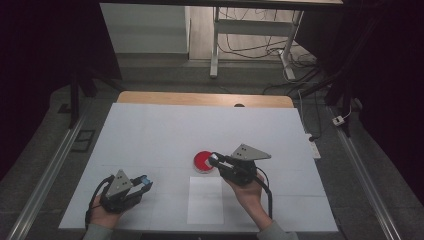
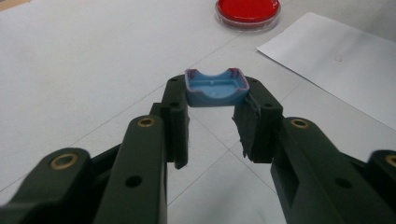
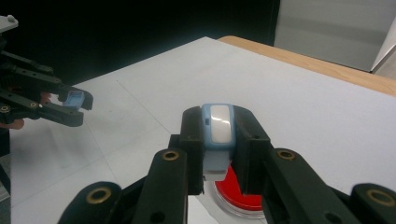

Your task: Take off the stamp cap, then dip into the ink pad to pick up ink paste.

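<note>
My left gripper (image 1: 144, 181) (image 2: 216, 95) is near the table's front left, shut on a small blue plastic shell (image 2: 216, 87) (image 1: 143, 179) with a curved notch, held across its tips. My right gripper (image 1: 214, 160) (image 3: 218, 119) is shut on a small blue-and-white oblong piece (image 3: 218, 128), held upright between the jaws just above a round red dish (image 1: 202, 161) (image 3: 233, 195) (image 2: 247, 10). In the right gripper view the left gripper (image 3: 74, 105) shows far left with the blue shell (image 3: 74, 99) in it.
A white paper sheet (image 1: 205, 199) (image 2: 336, 60) lies in front of the red dish, between the two hands. The table is covered in white (image 1: 150, 135) with a wooden strip (image 1: 200, 98) at its far edge. Desk legs and cables (image 1: 260, 47) stand beyond.
</note>
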The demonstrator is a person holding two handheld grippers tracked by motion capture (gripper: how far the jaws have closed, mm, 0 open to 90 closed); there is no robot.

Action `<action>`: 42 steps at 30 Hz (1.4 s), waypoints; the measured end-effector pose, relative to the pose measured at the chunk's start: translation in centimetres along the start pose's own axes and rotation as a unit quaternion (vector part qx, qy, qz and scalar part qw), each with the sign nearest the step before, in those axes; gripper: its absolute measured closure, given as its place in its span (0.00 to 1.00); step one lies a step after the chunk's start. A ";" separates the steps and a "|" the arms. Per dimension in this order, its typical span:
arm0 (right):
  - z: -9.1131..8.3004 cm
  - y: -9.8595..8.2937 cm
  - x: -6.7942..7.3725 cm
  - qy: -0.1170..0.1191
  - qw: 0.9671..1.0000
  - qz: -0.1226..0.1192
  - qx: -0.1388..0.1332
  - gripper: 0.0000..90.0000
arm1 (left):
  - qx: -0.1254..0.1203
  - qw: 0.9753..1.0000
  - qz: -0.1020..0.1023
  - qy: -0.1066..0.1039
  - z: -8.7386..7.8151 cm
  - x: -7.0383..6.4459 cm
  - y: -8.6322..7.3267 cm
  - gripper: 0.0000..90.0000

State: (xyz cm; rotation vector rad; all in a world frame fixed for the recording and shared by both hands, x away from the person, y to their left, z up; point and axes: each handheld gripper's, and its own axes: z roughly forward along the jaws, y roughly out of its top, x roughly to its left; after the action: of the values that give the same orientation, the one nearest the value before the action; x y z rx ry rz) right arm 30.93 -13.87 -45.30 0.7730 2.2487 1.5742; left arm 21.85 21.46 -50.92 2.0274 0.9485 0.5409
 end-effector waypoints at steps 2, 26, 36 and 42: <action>-0.1 0.1 -0.1 -0.001 1.000 -0.001 -0.001 0.84 | 0.000 1.000 -0.001 0.000 0.0 0.0 0.0 0.73; -0.1 0.6 -0.8 -0.001 1.000 -0.010 0.007 0.84 | 0.005 1.000 -0.001 0.000 0.1 0.1 0.0 0.73; 0.7 0.9 -1.2 -0.002 1.000 -0.018 0.025 0.84 | 0.006 1.000 0.000 -0.001 0.2 0.2 0.0 0.73; 1.2 1.1 -1.8 -0.006 0.999 -0.012 0.032 0.84 | 0.006 1.000 0.001 -0.002 0.2 0.2 0.0 0.73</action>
State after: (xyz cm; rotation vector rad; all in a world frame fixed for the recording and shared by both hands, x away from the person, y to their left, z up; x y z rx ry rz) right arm 33.36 -13.68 -44.80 0.7671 2.3003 1.4900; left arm 22.11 21.46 -51.03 2.0396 0.9502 0.5341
